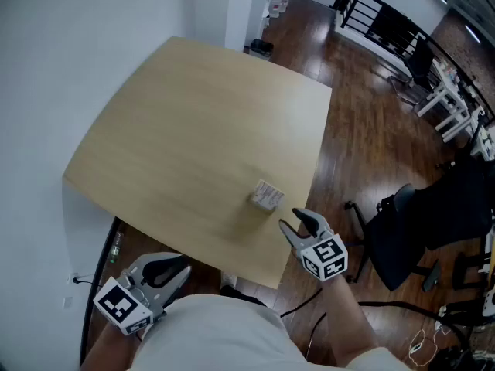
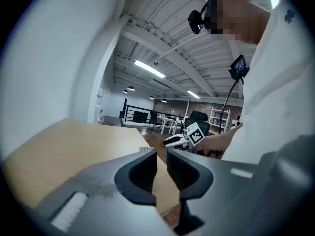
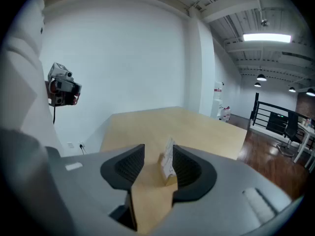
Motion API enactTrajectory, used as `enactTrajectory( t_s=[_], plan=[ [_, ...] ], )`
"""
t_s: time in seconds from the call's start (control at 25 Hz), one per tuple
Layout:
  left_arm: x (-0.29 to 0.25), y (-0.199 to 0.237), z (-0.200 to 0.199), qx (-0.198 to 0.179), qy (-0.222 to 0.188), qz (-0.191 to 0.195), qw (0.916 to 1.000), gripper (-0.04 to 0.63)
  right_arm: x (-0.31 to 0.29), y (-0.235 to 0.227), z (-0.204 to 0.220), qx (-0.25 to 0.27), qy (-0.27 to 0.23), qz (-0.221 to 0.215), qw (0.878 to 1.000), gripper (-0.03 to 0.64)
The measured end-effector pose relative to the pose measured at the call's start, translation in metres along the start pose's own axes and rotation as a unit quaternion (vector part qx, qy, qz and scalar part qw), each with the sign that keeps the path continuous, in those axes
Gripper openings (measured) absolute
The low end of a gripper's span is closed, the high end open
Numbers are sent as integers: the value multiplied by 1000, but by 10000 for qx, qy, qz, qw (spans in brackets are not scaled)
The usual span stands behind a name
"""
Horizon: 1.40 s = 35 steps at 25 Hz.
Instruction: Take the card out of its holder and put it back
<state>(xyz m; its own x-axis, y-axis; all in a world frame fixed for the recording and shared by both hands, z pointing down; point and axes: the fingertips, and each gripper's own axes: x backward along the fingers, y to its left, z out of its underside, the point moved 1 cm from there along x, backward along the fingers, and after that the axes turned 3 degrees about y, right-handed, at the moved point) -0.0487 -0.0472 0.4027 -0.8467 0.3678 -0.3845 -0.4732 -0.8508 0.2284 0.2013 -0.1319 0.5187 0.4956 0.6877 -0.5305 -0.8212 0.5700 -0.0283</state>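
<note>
A small white card (image 1: 268, 192) stands upright in a low wood-coloured holder (image 1: 263, 202) near the table's (image 1: 193, 130) front right corner. My right gripper (image 1: 298, 219) is open just short of it, jaws aimed at it. In the right gripper view the card (image 3: 169, 157) and holder (image 3: 169, 177) show ahead in the gap of the right gripper (image 3: 158, 151), nearer the right-hand jaw, with nothing gripped. My left gripper (image 1: 182, 272) hangs below the table's front edge at the lower left. In its own view the left gripper (image 2: 162, 154) has its jaws almost together and empty, and the holder (image 2: 146, 149) is far off.
A black office chair (image 1: 402, 230) stands on the wooden floor right of the table. A white wall (image 1: 62, 68) runs along the left. A black railing (image 1: 379, 18) and white desks (image 1: 448, 103) are far back. A small device (image 3: 61, 90) hangs on the wall.
</note>
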Motion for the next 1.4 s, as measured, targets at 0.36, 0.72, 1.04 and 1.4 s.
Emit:
enactTrajectory(
  t_s=[0.36,0.72,1.04,1.4],
  plan=[
    [-25,17,-18,173,83,-461,9988,66,-69,-56,6,51,206,-514,9985,184],
    [-25,31,-15,358,246,-772,9961,64,-108,-53,21,45,431,-1115,9928,74],
    [-22,42,-14,416,238,-885,9949,63,-108,-45,18,1,397,-1368,9898,23],
    [-22,42,-14,388,161,-811,9958,63,-94,-51,-6,82,269,-1345,9905,21]
  ],
)
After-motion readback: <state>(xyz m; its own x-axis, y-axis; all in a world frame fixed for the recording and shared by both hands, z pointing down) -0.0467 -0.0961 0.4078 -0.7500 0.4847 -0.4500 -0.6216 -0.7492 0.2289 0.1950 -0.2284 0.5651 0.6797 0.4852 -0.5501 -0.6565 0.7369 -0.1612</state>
